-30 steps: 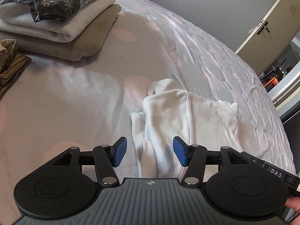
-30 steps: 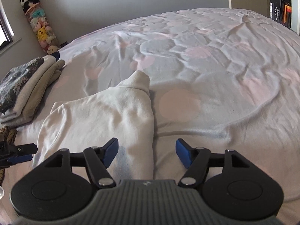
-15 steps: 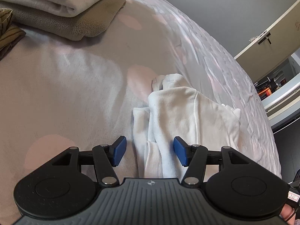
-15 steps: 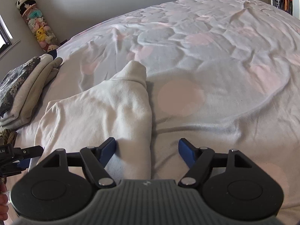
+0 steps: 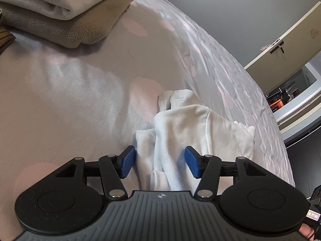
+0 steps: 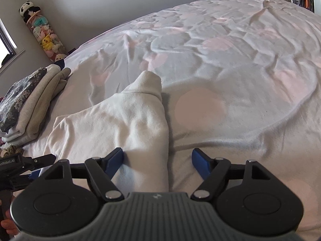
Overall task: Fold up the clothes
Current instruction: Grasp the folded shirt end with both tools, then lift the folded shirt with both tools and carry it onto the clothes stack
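A white sweatshirt (image 5: 200, 128) lies partly folded on the bed, its bunched near edge running between the blue pads of my open left gripper (image 5: 160, 161). In the right wrist view the same white sweatshirt (image 6: 120, 120) stretches away with a sleeve cuff at its far end. My right gripper (image 6: 158, 162) is open low over the garment's near right edge, its left pad (image 6: 115, 159) touching the cloth. The left gripper (image 6: 26, 164) shows at the left edge of that view.
A stack of folded clothes (image 5: 66, 14) sits at the far left of the bed, also seen as the stack (image 6: 30, 100) in the right wrist view. The pale dotted bedspread (image 6: 230, 70) spreads wide to the right. A tube of plush toys (image 6: 44, 32) stands by the wall. A cupboard door (image 5: 280, 46) is beyond the bed.
Both grippers have dropped lower and closer to the white sweatshirt's near edge. Both stay open. The garment has not moved.
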Demonstrator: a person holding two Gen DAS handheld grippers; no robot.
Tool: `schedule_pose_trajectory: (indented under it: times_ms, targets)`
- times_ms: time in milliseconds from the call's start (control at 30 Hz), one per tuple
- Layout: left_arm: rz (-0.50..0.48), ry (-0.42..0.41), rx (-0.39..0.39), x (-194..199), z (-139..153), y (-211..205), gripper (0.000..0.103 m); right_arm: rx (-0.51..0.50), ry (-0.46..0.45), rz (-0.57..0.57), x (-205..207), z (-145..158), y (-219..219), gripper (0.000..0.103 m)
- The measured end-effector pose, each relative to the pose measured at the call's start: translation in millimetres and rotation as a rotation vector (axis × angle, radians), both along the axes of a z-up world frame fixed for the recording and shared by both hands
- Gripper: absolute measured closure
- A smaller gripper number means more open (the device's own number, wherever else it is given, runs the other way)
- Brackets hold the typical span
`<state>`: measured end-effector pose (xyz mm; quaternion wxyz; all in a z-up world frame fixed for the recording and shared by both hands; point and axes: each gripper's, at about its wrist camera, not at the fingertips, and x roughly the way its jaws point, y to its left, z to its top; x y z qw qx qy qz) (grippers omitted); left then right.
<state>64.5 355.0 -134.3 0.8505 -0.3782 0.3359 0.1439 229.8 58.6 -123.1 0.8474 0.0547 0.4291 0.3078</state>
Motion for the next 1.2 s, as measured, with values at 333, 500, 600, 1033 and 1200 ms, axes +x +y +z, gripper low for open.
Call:
schedule_pose_trajectory:
  times_ms: [333,500,600,1033,1200]
  targets:
    - [-0.036,-0.019,0.026,13,-3,3,0.068,0.044,0.031,-0.004,17,-6,4,0.034]
    - [-0.048,-0.028,0.031,16,-4,2,0.076,0.063,0.026,0.010,25,-10,11,0.042]
    - [-0.054,-0.029,0.046,18,-2,1,0.079,0.081,0.015,0.028,26,-10,13,0.061]
    - [-0.054,-0.068,0.138,11,24,-11,0.084,0.117,-0.140,0.081,12,8,16,0.082]
    - [-0.035,-0.113,0.184,-7,47,-26,0.084,0.135,-0.220,0.106,-4,27,17,0.083]
